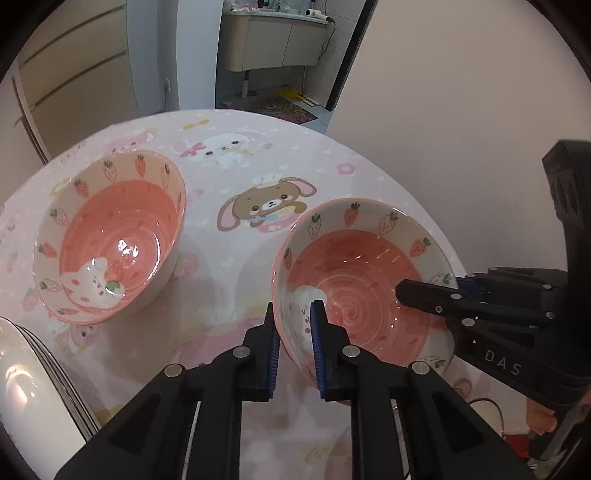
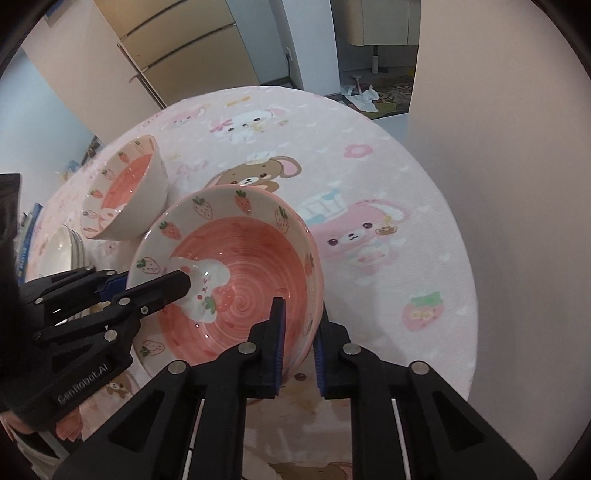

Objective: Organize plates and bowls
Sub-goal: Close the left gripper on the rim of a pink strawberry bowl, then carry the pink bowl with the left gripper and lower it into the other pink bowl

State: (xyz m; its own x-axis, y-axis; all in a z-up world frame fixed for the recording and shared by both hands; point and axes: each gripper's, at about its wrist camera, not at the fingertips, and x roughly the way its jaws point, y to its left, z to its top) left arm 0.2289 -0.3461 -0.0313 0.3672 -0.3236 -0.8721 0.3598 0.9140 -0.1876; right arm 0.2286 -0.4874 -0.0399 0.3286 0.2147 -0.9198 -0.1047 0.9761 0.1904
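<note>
Both grippers [image 1: 295, 350] [image 2: 299, 347] pinch glossy round ceramic bowl [image 1: 369, 273] rim.

My left wrist camera looks forward and down along the left tongs [image 1: 293, 345], close over the table [image 1: 229, 177]. My right wrist camera does likewise along the right tongs [image 2: 299, 341]. Both views share the near bowl [image 1: 364, 284] between the tongs, the far bowl [image 2: 123, 195] beyond, and each other's tongs.

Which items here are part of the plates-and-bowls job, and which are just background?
Job items: held strawberry bowl, gripped at opposite rims by left claw and right claw; second strawberry bowl; plate stack.

Background: cartoon tablecloth, fridge, hair dryer.
</note>
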